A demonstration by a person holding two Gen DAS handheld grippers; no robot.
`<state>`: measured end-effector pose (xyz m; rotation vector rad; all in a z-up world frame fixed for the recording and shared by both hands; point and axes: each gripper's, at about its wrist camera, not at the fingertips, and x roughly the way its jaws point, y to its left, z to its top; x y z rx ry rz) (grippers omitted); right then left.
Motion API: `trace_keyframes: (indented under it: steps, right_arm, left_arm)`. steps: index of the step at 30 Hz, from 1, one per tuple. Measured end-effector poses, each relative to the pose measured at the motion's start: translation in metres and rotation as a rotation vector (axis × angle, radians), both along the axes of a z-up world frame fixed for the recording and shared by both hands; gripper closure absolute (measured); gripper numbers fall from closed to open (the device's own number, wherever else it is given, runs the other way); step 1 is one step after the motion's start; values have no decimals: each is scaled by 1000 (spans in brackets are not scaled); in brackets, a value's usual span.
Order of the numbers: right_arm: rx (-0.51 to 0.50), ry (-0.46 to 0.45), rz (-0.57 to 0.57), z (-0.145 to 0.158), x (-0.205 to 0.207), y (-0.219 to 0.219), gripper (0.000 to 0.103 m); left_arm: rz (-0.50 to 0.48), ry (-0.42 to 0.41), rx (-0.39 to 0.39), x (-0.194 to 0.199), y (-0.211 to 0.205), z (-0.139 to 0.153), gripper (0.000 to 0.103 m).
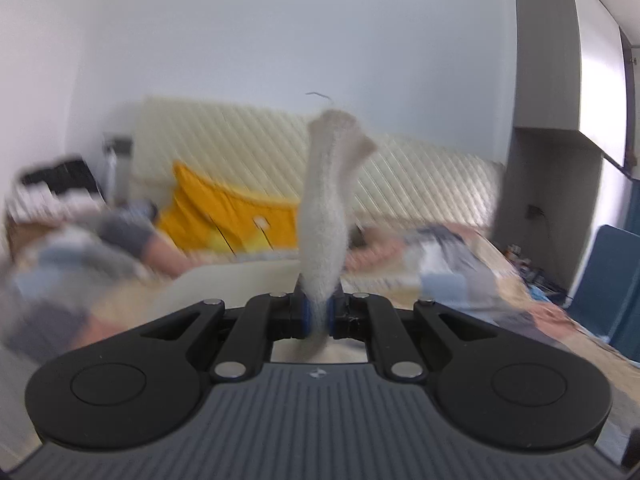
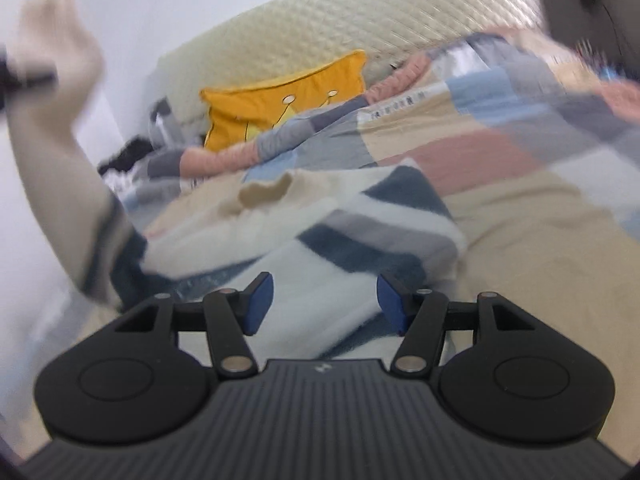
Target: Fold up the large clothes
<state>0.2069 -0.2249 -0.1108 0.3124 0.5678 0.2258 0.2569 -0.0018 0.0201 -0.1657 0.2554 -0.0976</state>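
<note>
Left gripper point(image 1: 318, 316) clenched on beige sleeve point(image 1: 326, 200), cuff sticking up beyond fingers. Right gripper point(image 2: 320, 300) released, hovering over striped sweater point(image 2: 360, 232) spread on bed point(image 2: 540, 240); yellow pillow point(image 2: 280, 112) behind.

A bright yellow cushion point(image 2: 280, 108) with a small printed motif is propped against a cream quilted headboard point(image 2: 360, 20), which is set against a plain white wall point(image 1: 280, 20). The bed is covered by a patchwork quilt of beige, pink, blue and grey squares point(image 2: 520, 168). A tall grey wall cabinet point(image 1: 560, 60) is seen at the right of the left wrist view, with a blue panel point(image 1: 608, 280) below it.
</note>
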Motion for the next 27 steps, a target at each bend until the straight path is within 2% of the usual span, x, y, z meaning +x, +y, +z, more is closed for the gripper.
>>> trace_keyframes:
  steps: [5,9,12,14,18,19,20,21,22,27]
  right_arm:
    - [121,62,-85,-3,7,-39,41]
    - [267,96,-159,-8,11,-72,41]
    - [317,108,-201,-12,11,-87,41]
    - [346,108,-214,-14,11,-93,41]
    - [348,94,-199,-11,12,-91,41]
    - [341,88,-187,-9,13,-88,41]
    - [336,84,-174,-9,13,-86,41]
    - [334,80,-161,-8,12,-85,41]
    - [332,73,-149,-6,12,-83,41]
    - [307,45,-94,1,7,-73,41]
  left_arm:
    - [-50,153,-89,-1,-32,-93,93]
    - [-97,288,-47,5,-55,-165,93]
    - [-128,355,-19,-9,-63,-194,93]
    - [-139,393,-26,-7,-58,-205,93]
    - [-159,450,-75,-15,-44,-192,90]
    - [-170,480,-87,-15,-41,-188,77]
    - [-185,509,-102,-19,-37,-181,58]
    - [-199,534,-120,-24,-35,-180,50]
    - [-208,540,-138,-30,-30,-179,46]
    - [-253,527,-149,-72,-12,-158,44]
